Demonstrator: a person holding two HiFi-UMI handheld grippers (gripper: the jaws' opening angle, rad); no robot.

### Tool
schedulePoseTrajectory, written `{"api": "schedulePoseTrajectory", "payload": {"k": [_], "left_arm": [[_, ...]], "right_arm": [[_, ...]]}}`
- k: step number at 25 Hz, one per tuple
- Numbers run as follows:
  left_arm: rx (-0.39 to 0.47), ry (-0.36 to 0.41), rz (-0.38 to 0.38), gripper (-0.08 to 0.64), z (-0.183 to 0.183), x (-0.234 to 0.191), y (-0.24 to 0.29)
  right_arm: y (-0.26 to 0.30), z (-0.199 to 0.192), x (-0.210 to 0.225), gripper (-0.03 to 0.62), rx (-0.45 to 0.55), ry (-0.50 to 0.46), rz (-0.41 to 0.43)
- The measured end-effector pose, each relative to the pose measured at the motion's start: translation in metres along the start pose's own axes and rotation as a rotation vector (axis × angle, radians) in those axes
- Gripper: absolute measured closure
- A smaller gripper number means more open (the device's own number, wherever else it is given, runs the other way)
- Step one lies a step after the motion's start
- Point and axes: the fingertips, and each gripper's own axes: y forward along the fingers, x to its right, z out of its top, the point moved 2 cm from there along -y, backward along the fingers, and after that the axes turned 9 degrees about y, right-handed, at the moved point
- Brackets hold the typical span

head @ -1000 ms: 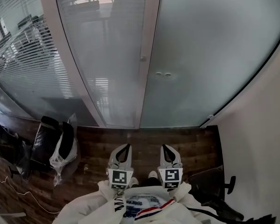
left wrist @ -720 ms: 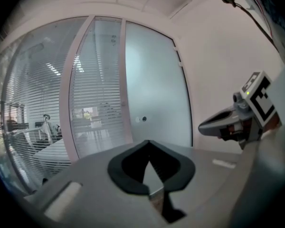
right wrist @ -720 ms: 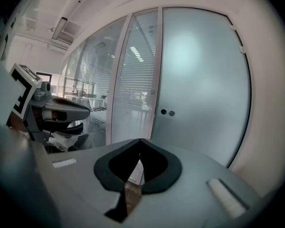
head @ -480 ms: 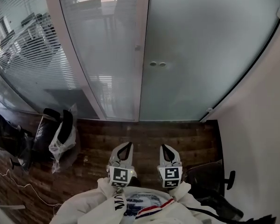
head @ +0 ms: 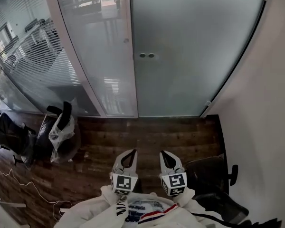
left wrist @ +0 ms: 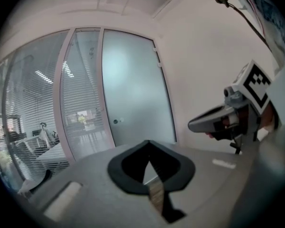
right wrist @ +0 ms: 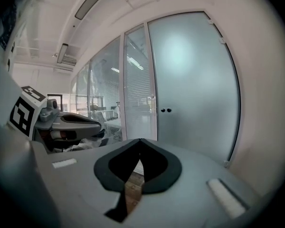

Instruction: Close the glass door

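The person wears a white padded jacket (head: pixel 92 210) over a top (head: pixel 149 213) striped red and dark blue, while the left gripper (head: pixel 132 152) and right gripper (head: pixel 162 153) are pale grey shells with black-lined pointed jaws and white black-marked cubes (head: pixel 123 184).

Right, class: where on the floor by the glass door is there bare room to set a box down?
Free: the wooden floor between the glass door and the shut left gripper and right gripper. Crowded: the left side, with a white bag among dark items, and the right corner, where a black chair stands by the wall.
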Motion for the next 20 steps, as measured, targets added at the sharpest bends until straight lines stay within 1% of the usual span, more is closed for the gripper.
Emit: {"api": "schedulePoseTrajectory", "payload": {"k": [4,7,10,14,20], "left_arm": [[0.007,0.003,-0.003,0.557,0.011,0.037,-0.027],[0.019,0.015,-0.007,0.557,0.02,0.06,-0.043],[0.028,0.025,-0.004,0.557,0.029,0.075,-0.056],[0.024,0.037,0.008,0.557,0.035,0.078,-0.068],[0.05,0.022,0.005,0.557,0.04,0.071,-0.078]], "right_arm": [[-0.048,-0.006,-0.007,0.586,0.017,-0.029,0.005],[-0.079,-0.017,-0.002,0.586,0.027,-0.022,-0.006],[-0.099,-0.014,-0.003,0.586,0.047,-0.015,-0.01],[-0.111,-0.004,-0.008,0.586,0.092,-0.016,-0.018],[-0.12,0.02,-0.014,0.586,0.176,-0.04,-0.073]]}}
